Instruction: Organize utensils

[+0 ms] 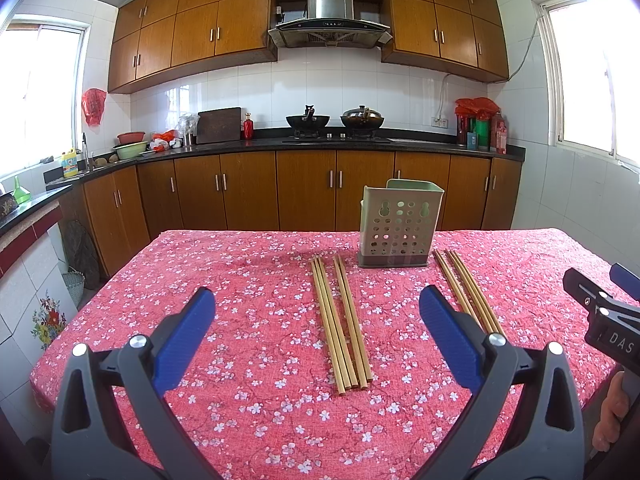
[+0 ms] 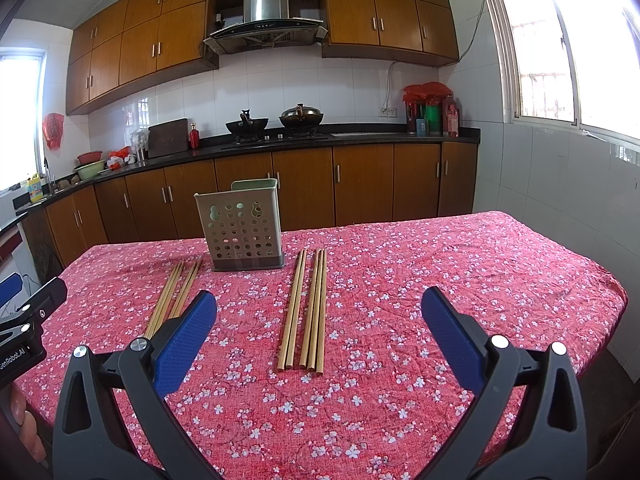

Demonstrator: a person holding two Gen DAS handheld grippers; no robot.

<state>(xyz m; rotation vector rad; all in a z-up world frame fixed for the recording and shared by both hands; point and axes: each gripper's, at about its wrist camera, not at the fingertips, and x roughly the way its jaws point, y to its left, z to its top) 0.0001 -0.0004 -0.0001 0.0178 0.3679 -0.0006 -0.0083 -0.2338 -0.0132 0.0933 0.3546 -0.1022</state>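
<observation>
Nothing is seen to be sorted yet: both bundles of bamboo chopsticks are lying flat on the worktop (image 1: pixel 200 264), and no chopstick is seen rising above the rim of the perforated utensil holder (image 1: pixel 400 226). The left tongs (image 1: pixel 316 316) are held spread wide and empty, with the left bundle of chopsticks (image 1: pixel 340 320) lying just ahead between the fingers. The right tongs (image 2: pixel 320 316) are likewise spread and empty over the right bundle of chopsticks (image 2: pixel 306 312), the holder standing further ahead, so the whole job is judged still to be done.

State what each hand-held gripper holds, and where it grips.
Nothing: the left hand-held gripper and right hand-held gripper are open above the wooden chopsticks.
</observation>
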